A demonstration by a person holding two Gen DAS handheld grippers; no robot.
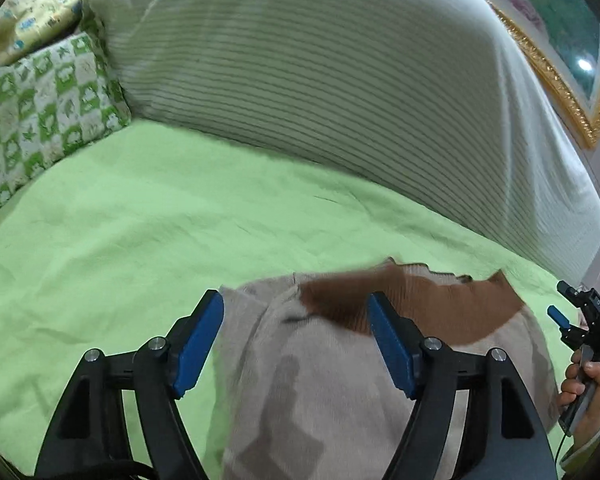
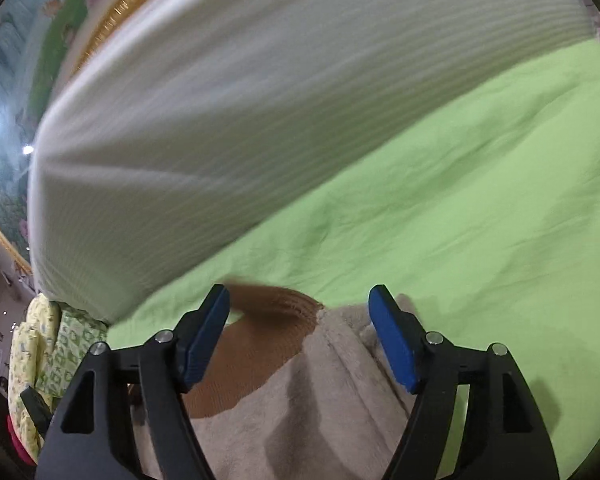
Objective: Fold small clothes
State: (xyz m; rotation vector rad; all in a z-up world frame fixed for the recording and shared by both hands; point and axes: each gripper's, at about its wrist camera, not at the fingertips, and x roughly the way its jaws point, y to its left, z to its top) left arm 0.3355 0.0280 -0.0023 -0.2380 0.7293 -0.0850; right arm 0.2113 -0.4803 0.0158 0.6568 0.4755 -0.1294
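Observation:
A small beige garment (image 1: 312, 392) with a brown ribbed band (image 1: 432, 308) lies on the light green bedsheet (image 1: 140, 216). My left gripper (image 1: 296, 340) is open just above the garment's left part, its blue pads on either side of the cloth. My right gripper (image 2: 300, 336) is open over the same garment (image 2: 324, 400), with the brown band (image 2: 256, 344) between and left of its pads. The right gripper also shows at the right edge of the left wrist view (image 1: 580, 320), held by a hand.
A big white striped pillow (image 1: 340, 92) lies behind the garment, also seen in the right wrist view (image 2: 220, 112). Green patterned cushions (image 1: 44, 108) sit at the far left. A gold-framed picture (image 1: 560, 52) hangs behind.

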